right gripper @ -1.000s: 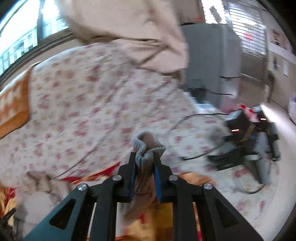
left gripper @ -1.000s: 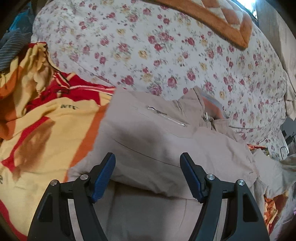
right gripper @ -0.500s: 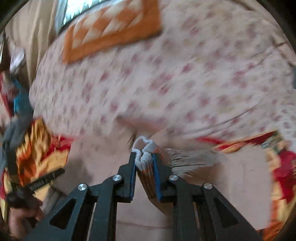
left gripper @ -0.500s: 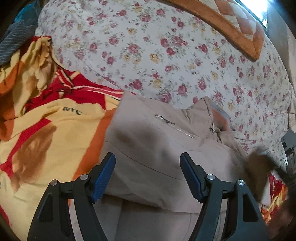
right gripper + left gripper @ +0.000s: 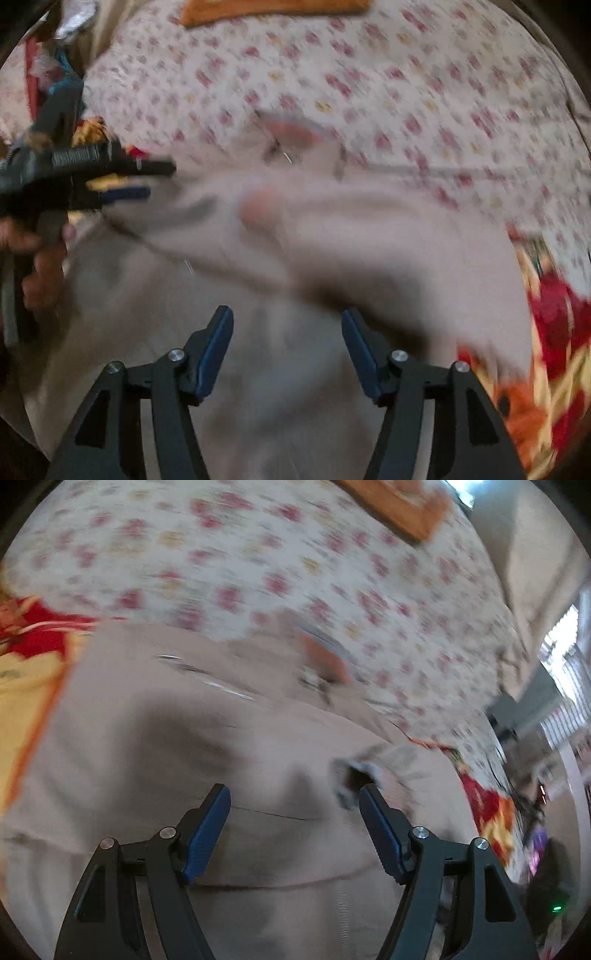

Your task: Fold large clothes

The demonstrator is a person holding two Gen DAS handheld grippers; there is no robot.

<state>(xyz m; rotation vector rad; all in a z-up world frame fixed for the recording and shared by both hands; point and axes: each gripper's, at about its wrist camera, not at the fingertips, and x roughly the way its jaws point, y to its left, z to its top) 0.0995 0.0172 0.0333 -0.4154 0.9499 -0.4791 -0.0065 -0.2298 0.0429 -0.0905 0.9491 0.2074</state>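
One beige jacket lies spread on the bed, filling the lower middle of both wrist views. I count one garment of this colour. A sleeve is laid across its body, and the ribbed cuff rests on the fabric just ahead of my left gripper's right-hand finger. I make out one metal zipper line running across the chest and one collar with an orange lining at the far edge; both are blurred.

My left gripper hangs over the jacket with its jaws spread wide and nothing between them. My right gripper is likewise spread wide and empty above the beige cloth. Two blue pads show on each tool, four in all. From the right wrist view I see the left gripper from the side at the jacket's left edge, with the hand that holds it below.

Beneath the jacket lies one red, yellow and orange blanket, visible on both sides of the garment. Beyond it is one floral bedspread with red and yellow flowers, and at the far end one orange quilted piece. Both views are motion-blurred, so I cannot tell finer detail.
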